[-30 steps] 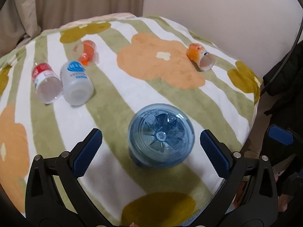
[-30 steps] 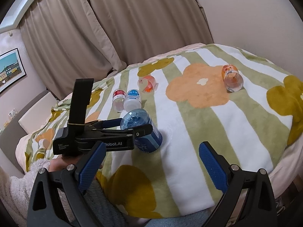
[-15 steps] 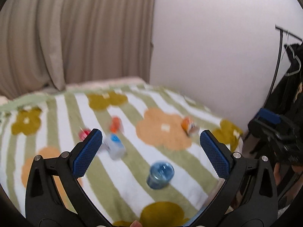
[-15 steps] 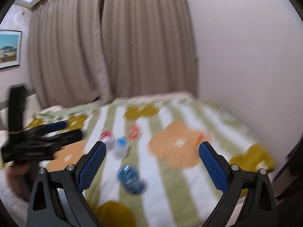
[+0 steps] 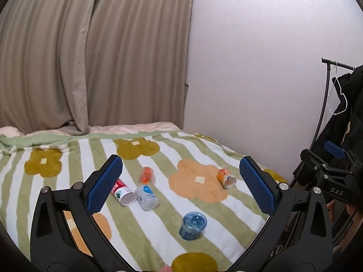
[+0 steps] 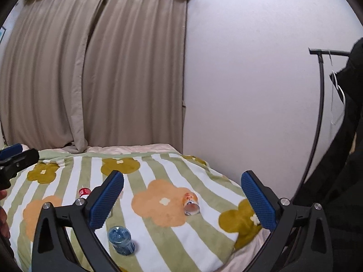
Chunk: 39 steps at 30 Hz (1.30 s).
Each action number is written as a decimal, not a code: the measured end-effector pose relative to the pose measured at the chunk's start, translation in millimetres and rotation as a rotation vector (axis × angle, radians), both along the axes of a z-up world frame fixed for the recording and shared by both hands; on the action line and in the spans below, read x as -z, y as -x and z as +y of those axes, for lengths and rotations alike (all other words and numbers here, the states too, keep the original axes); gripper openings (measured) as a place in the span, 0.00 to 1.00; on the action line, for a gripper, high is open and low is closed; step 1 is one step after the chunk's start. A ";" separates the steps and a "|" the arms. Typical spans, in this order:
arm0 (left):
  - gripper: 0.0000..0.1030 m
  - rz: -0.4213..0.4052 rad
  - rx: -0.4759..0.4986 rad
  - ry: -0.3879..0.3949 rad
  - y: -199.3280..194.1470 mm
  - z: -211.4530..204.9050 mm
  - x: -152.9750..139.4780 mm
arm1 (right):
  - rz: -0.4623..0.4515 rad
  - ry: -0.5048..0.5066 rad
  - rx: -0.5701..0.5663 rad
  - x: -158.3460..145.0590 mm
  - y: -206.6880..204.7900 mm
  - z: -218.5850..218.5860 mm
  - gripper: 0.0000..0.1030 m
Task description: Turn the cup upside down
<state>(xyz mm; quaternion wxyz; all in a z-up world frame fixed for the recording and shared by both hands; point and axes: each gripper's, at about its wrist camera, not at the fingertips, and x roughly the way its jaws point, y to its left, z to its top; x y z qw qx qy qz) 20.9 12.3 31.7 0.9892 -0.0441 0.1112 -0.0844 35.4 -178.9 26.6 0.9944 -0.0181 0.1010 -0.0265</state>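
The blue cup stands base-up on the bed's flowered blanket, apparently light, stiff, slick plastic best pinched across its side walls, while both the left tongs and right tongs gape wide, holding nothing.

My left finger is covering most of the blue-capped bottle at nine o'clock in right view; left gripper is getting cropped at frame edge; bottle labels unreadable.
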 end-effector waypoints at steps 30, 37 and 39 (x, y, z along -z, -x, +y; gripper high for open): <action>1.00 -0.014 -0.040 -0.040 -1.1 -2.5 1.1 | 0.025 -0.002 0.014 -1.1 4.1 2.7 1.00; 1.00 -0.035 -0.050 -0.057 1.4 -3.2 0.6 | 0.037 -0.017 0.028 -3.0 -1.7 0.5 1.00; 1.00 -0.042 -0.051 -0.065 2.2 -3.7 0.2 | 0.030 -0.018 0.028 -3.6 -0.2 0.8 1.00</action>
